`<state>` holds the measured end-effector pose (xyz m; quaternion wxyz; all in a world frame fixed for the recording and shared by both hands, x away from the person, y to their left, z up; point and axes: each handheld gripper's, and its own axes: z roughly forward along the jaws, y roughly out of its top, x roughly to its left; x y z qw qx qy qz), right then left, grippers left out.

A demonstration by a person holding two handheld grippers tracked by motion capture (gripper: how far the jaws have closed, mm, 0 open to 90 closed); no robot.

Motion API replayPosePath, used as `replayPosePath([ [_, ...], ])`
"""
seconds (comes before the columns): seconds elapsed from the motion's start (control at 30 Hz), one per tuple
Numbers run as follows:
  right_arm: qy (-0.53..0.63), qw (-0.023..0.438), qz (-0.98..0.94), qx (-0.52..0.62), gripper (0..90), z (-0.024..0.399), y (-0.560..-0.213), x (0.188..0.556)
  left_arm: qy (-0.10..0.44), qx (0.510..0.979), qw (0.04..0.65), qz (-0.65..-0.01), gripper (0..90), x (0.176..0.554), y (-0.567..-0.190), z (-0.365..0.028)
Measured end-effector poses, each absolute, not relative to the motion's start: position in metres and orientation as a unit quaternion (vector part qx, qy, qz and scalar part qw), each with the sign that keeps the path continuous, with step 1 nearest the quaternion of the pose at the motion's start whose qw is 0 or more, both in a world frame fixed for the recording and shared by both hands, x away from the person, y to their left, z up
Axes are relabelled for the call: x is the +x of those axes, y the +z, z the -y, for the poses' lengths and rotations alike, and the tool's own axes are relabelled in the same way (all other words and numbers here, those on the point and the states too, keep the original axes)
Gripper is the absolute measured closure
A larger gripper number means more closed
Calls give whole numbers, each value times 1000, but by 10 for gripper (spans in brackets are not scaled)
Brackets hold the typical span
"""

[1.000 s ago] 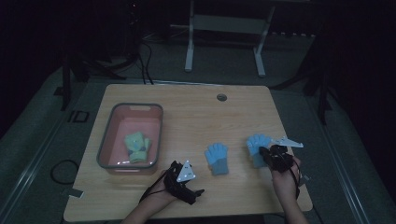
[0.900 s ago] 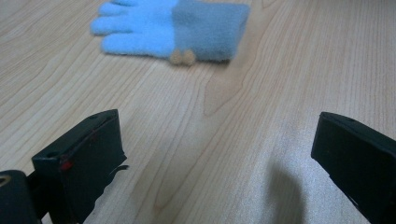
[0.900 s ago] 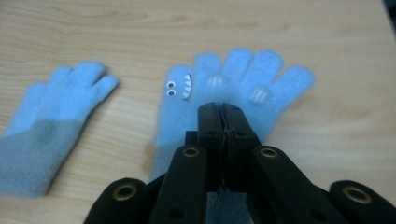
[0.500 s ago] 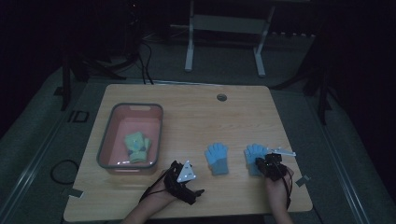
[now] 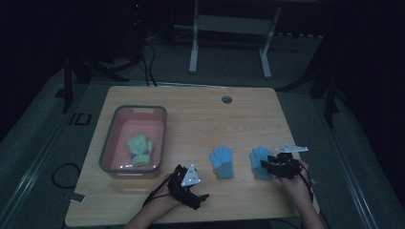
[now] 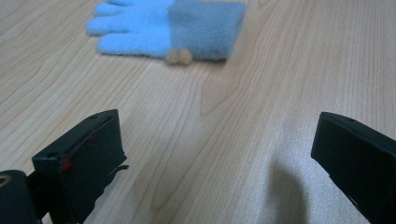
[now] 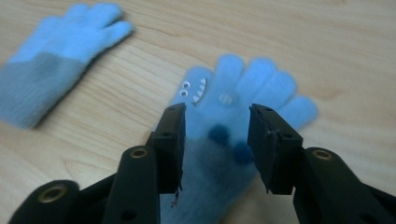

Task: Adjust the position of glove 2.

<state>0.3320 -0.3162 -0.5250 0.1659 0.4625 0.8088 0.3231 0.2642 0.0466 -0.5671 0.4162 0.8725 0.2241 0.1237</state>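
Two blue knit gloves (image 5: 222,161) are lying near the wooden table's (image 5: 191,119) front edge. Right gripper (image 7: 215,123) is hovering over the face-patterned glove (image 7: 243,98), jaws just opening, gripping nothing. Left gripper (image 6: 212,149) is gaping wide, empty. Likely soft, light, limp; pinching the cuff suits.

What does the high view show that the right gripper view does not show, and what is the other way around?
High view: a pink bin with a greenish glove inside, and the left gripper resting near the table's front edge.

Right gripper view: the monster face, googly eyes and teeth, on the right blue glove, and the parted jaws either side of its cuff, having just been opening.

Both: the two blue gloves, including the left blue glove, and the right gripper.
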Motion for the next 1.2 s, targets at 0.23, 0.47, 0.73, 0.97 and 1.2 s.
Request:
replayPosePath([
  [0.23,329,151,-840,405,653,324,-522,345,122,872,418,-224,27,264,-567,-46],
  [0.47,325,142,-842,407,671,326,-533,349,120,871,419,-225,27,263,-567,-46],
  [0.73,316,176,-845,395,728,323,-546,341,121,873,417,-222,27,263,-568,-46],
  [0.97,306,169,-844,406,840,319,-544,342,121,872,418,-224,27,264,-568,-46],
  [1.2,316,168,-834,420,859,319,-533,344,119,873,418,-223,27,264,-568,-46],
])
